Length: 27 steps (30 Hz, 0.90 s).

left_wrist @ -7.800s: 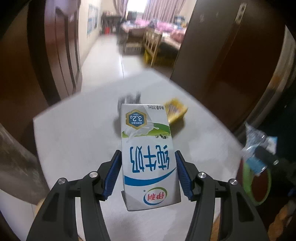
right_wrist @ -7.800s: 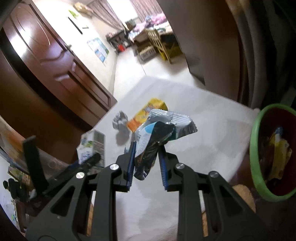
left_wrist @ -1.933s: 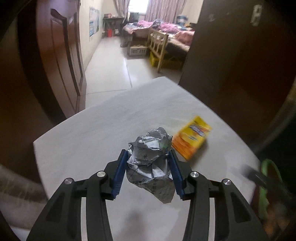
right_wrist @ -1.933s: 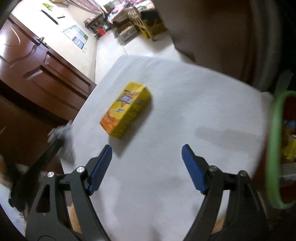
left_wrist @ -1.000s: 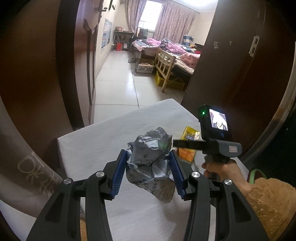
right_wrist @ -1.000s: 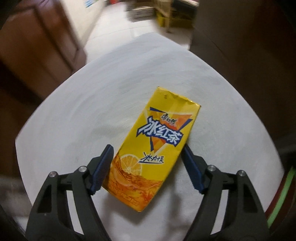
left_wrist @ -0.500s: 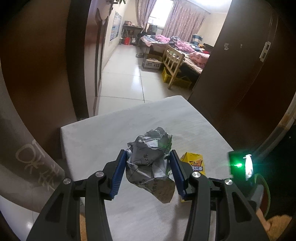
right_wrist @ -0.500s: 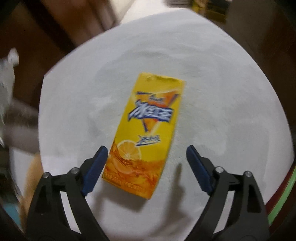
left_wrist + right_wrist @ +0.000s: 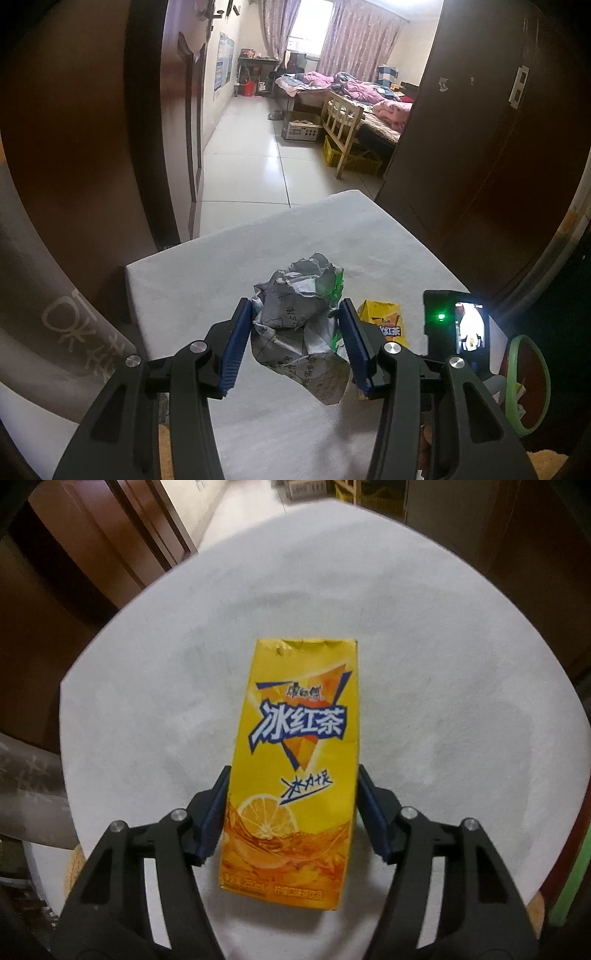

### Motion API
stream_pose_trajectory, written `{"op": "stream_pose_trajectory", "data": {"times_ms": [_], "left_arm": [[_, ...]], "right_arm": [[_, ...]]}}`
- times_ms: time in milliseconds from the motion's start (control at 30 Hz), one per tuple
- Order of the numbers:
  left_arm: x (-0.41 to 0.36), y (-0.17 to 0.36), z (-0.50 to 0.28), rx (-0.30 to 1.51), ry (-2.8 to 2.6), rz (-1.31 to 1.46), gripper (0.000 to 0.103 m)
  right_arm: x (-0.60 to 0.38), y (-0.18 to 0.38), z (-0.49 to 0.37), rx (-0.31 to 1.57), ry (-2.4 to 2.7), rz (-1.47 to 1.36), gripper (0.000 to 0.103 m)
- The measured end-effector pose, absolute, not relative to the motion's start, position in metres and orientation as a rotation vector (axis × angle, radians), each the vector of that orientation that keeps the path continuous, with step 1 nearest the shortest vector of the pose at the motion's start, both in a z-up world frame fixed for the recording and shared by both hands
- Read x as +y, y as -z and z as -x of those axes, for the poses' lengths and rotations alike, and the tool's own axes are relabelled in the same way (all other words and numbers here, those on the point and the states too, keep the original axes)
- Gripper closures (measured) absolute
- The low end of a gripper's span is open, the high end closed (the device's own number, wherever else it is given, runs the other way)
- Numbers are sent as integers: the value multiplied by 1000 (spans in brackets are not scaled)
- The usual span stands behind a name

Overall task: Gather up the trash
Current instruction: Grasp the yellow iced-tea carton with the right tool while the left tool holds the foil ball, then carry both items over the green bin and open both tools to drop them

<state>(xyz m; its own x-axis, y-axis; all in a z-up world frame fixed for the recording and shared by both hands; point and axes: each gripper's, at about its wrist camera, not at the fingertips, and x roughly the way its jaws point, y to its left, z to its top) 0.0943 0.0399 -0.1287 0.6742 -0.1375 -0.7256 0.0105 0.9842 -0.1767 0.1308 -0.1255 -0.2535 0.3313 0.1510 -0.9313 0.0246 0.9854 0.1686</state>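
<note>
Right gripper (image 9: 291, 808) closing around yellow tea carton (image 9: 295, 775), now squared between the jaws mid-table (image 9: 461, 701), pads nearly touching. Left gripper (image 9: 295, 343) still pinching crumpled paper (image 9: 301, 325). Green-rimmed bin (image 9: 528, 384) waiting off right edge.

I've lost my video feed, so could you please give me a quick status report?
Left gripper shut on crumpled paper, held above the table. Right gripper jaws closing around the yellow tea carton. Nothing in the way.
</note>
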Motion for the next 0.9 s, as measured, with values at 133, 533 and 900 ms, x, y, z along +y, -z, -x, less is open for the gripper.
{"op": "stream_pose_trajectory", "data": {"times_ms": [133,533,900], "left_arm": [[39,129,-94,831,86,167,57],[36,128,-92,836,98,156,57],[10,121,-87,832,141,102,57]], "right_arm": [[-134,238,-118,1218,-142,-239,42],[-191,188,-52,1145,-263,-378,42],[-208,161,-23,1018,-218,-536,42]]}}
